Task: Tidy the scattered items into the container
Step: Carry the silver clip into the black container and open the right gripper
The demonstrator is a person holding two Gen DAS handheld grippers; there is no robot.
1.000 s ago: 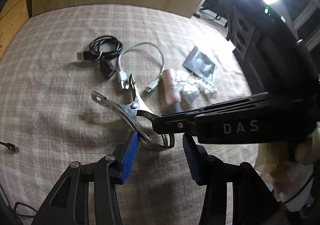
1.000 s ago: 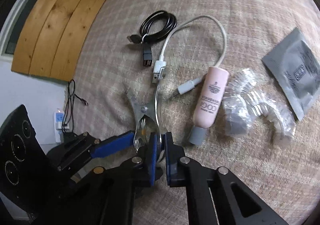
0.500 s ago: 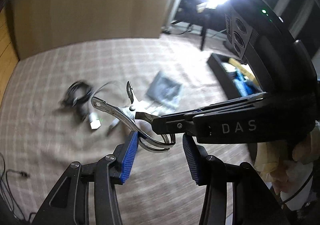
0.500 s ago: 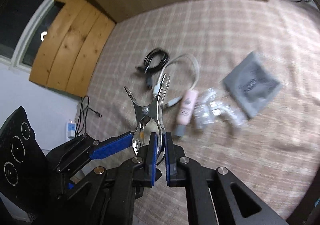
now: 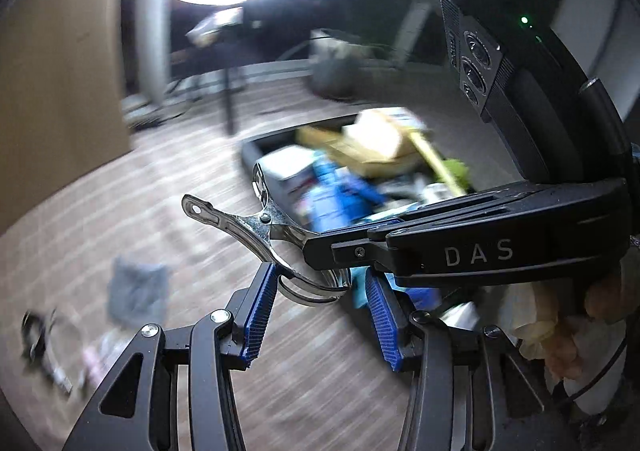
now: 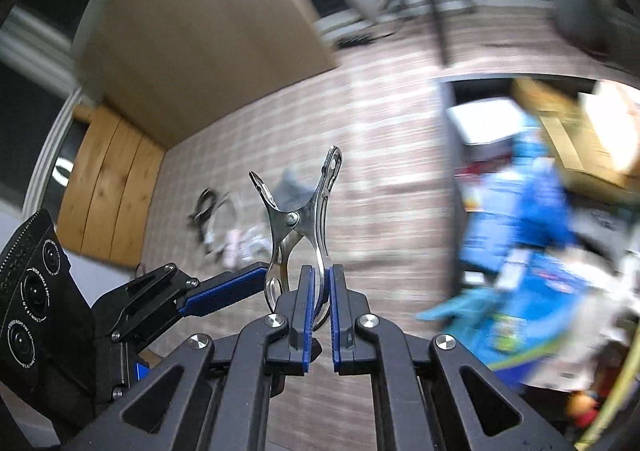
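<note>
A: A checked beige cloth (image 6: pixel 384 155) covers the surface, with a plain board wall behind it and a ring light glaring overhead. Everything but the tools is smeared with motion.

B: And the metal clip (image 6: pixel 298 227)?

A: Off the cloth now. A second ago it lay among the clutter; here it hangs in the air, its looped handle pinched between the nearly closed fingers of the right gripper (image 6: pixel 318 291), its two prongs splayed upward.

B: The left gripper (image 5: pixel 320 311)?

A: About half open, holding nothing I can see. The clip's loop sits between its blue pads (image 5: pixel 260 311), touching the left one or very nearly; the other stands clear.

B: What does the lift mean for the job?

A: The black container (image 5: pixel 250 147) has swung into view ahead of both cameras, already crowded with blue packets and cardboard. I'd judge the clip is on its way there, with only the drop left.

B: Count what's left behind.

A: One clip carried. On the cloth, blurred: one grey pouch (image 5: pixel 138 291), one dark cable coil (image 6: pixel 204 205), and a pale jumble beside it I can't separate.
</note>
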